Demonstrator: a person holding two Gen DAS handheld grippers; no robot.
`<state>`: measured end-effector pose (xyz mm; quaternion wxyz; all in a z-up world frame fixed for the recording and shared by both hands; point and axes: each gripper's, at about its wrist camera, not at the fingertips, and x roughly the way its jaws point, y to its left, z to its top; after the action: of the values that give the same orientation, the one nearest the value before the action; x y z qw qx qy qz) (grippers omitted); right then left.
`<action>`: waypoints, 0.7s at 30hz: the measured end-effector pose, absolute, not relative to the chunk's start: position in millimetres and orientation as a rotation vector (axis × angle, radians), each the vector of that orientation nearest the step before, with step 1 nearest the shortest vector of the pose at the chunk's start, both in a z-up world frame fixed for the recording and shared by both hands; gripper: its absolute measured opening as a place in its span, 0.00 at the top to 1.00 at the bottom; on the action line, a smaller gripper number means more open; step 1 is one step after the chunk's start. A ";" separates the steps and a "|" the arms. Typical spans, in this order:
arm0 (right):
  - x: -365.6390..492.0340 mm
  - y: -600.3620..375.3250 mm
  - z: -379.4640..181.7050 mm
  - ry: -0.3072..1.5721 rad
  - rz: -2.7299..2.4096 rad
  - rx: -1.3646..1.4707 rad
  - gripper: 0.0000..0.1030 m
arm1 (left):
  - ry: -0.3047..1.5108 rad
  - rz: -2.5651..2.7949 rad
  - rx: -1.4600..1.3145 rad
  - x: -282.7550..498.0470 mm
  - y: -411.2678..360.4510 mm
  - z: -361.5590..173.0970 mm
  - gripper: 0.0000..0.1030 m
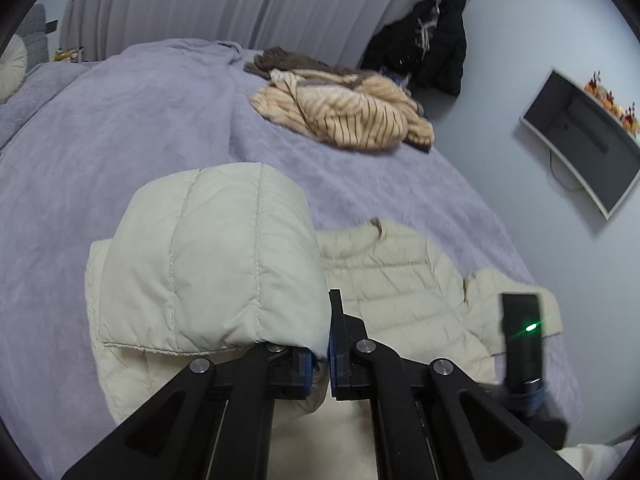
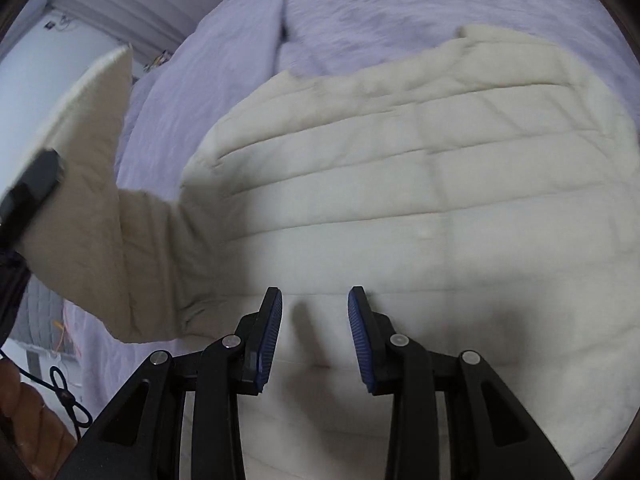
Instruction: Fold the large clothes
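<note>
Lavender bedding [image 1: 132, 128], soft and faintly quilted, covered the bed that carried everything, with pleated grey curtains [image 1: 200, 0] hanging beyond its far edge and a pale wall to the right bearing a dark flat screen [image 1: 584, 140]. Your cream puffer jacket [image 1: 400, 276] lay spread flat near the bed's near edge, its smooth shell stitched into broad horizontal channels. Toward the far right corner sat a rumpled heap of tan striped clothes [image 1: 344, 116] with a brown knit on top, and a black padded coat [image 1: 428, 40] hung against the wall behind it.

You had the left gripper [image 1: 320, 356] clenched on the jacket's sleeve [image 1: 212, 260], its blue pads pressed together with fabric pinched between them; the sleeve was lifted off the bed and ballooned in a rounded, puffy fold over the left finger. In the right wrist view that raised sleeve [image 2: 88, 184] stood at the jacket's left side.

Your right gripper [image 2: 315, 340] hovered low over the jacket's body [image 2: 400, 184], fingers parted with nothing between the ribbed blue pads [image 2: 270, 336], casting a shadow on the quilting.
</note>
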<state>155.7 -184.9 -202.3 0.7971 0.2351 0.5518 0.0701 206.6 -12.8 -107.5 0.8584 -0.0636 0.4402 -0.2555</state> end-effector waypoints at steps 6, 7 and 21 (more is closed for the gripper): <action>121.4 -276.6 -205.6 1.172 -0.019 0.560 0.63 | 1.052 -0.541 0.129 188.9 -85.8 -180.3 0.93; 117.2 -285.4 -207.5 1.174 -0.032 0.573 0.63 | 1.070 -0.535 0.161 184.5 -93.4 -189.3 0.93; 89.2 -320.2 -201.9 1.158 -0.042 0.583 0.41 | 0.979 -0.465 0.240 148.5 -81.3 -164.7 0.00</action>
<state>89.2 -320.2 -201.9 0.7969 0.2714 0.5393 -0.0195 148.5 -81.3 -164.7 0.8497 0.1141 0.4650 -0.2207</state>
